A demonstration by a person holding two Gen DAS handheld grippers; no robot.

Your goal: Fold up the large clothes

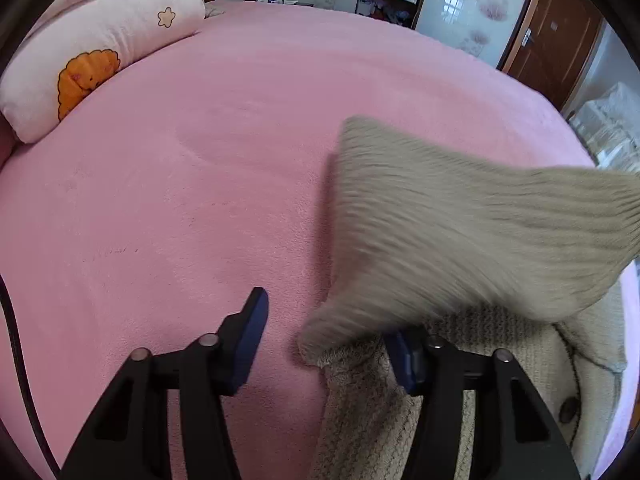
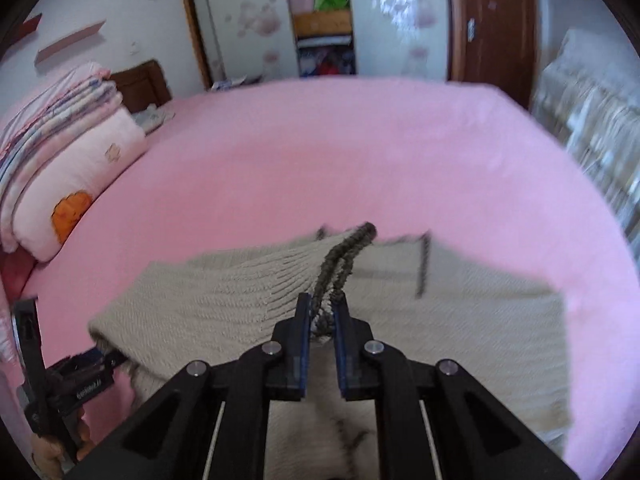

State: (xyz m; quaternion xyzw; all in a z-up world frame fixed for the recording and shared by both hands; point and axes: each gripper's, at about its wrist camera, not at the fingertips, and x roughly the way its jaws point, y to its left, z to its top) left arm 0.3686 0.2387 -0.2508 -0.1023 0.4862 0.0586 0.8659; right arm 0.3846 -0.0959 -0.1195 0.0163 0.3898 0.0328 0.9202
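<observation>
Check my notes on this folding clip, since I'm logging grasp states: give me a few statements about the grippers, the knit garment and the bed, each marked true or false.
1. The right gripper is closed on a dark-trimmed edge of the beige ribbed knit cardigan. True.
2. The left gripper is clamped shut on the cardigan. False: its blue-padded jaws stand wide apart, with knit draped over one finger.
3. The cardigan lies on a pink fleece bed cover. True.
4. The pale pink folded quilt with an orange cartoon patch lies on top of the cardigan. False: it sits apart, at the far left of the bed.
5. Part of the cardigan is lifted off the bed and blurred in the left wrist view. True.
</observation>
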